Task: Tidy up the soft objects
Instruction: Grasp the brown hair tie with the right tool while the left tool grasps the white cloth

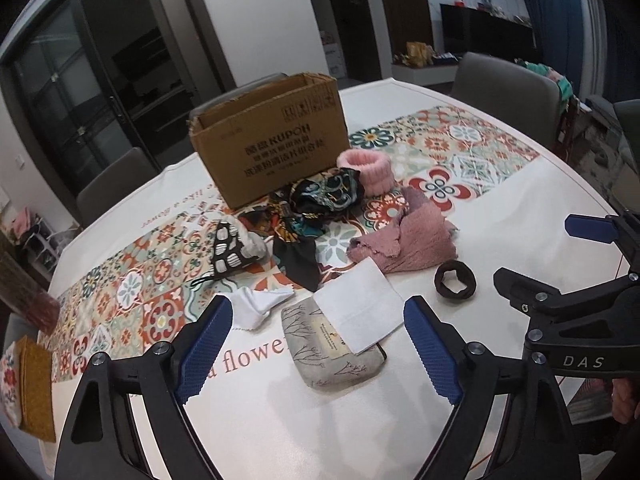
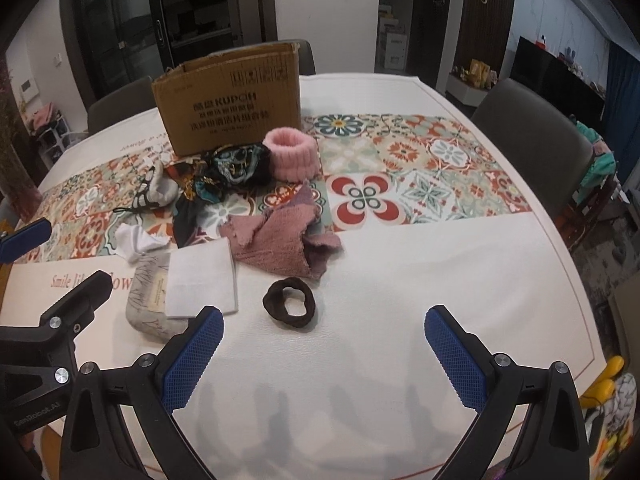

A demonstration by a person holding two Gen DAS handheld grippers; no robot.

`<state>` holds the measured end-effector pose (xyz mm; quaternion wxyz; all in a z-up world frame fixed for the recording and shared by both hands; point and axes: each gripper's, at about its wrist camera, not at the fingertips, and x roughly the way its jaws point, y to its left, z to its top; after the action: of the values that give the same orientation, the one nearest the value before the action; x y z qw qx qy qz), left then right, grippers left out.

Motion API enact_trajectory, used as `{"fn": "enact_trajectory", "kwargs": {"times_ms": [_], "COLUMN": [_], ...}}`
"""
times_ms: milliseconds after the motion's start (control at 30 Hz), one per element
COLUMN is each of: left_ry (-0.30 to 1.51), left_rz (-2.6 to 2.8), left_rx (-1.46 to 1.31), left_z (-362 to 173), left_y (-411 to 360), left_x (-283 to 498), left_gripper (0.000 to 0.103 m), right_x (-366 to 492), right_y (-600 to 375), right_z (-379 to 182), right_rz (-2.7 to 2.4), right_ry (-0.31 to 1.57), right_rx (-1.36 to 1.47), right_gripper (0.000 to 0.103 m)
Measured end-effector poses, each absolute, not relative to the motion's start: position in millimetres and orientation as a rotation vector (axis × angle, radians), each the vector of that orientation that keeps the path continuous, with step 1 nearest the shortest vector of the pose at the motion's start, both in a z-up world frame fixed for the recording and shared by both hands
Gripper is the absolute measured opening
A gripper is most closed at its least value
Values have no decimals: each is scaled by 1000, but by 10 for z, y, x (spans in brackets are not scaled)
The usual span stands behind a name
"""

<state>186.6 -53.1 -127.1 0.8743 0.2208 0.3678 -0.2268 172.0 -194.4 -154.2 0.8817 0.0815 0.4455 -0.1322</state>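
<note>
An open cardboard box (image 1: 272, 136) is seen at the far side of the surface (image 2: 400, 280), on a patterned tile-print runner (image 2: 420, 168). Just in front of it a pink fluffy headband (image 2: 294, 154) and a dark patterned scarf (image 1: 316, 208) are heaped, with a black-and-white spotted pouch (image 1: 230, 252) to the left. Nearer, a crumpled pink towel (image 2: 280, 246) is spread, and a dark brown scrunchie (image 2: 289, 304) lies apart on the white cloth. A folded white cloth (image 1: 362, 310) is laid partly over a grey printed pouch (image 1: 320, 356), beside a small crumpled white cloth (image 1: 260, 306).

The left claw (image 1: 318, 348) is held wide open above the grey printed pouch, nothing gripped. The right claw (image 2: 324, 356) is likewise spread wide and empty, just short of the scrunchie.
</note>
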Motion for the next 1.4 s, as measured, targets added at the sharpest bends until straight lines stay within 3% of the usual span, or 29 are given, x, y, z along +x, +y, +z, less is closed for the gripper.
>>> {"fn": "enact_trajectory", "kwargs": {"times_ms": [300,733,1033,1233,1400], "left_ry": [829,904,928,964,970], "left_rz": [-572,-669,-669,-650,-642], "left_rx": [541,579,585,556,529], "left_z": [-1666,-2140,-2304,-2382,-2395], "left_y": [-718,-820,-826,-817,-806], "left_x": [2172,2362,2403,2451,2452], "left_gripper": [81,70,59,49,35], "right_x": [1934,2122,2184,2235,2266], "right_y": [-1979,-1901,-1778,-1756,-1751], "right_z": [-1904,-2247,-2276,-2328,-2398], "right_rz": [-280,-236,-211,-193,-175], "right_ry": [992,1023,993,991,1006], "right_rx": [196,149,50,35,47], "right_gripper": [99,78,75,73,61]}}
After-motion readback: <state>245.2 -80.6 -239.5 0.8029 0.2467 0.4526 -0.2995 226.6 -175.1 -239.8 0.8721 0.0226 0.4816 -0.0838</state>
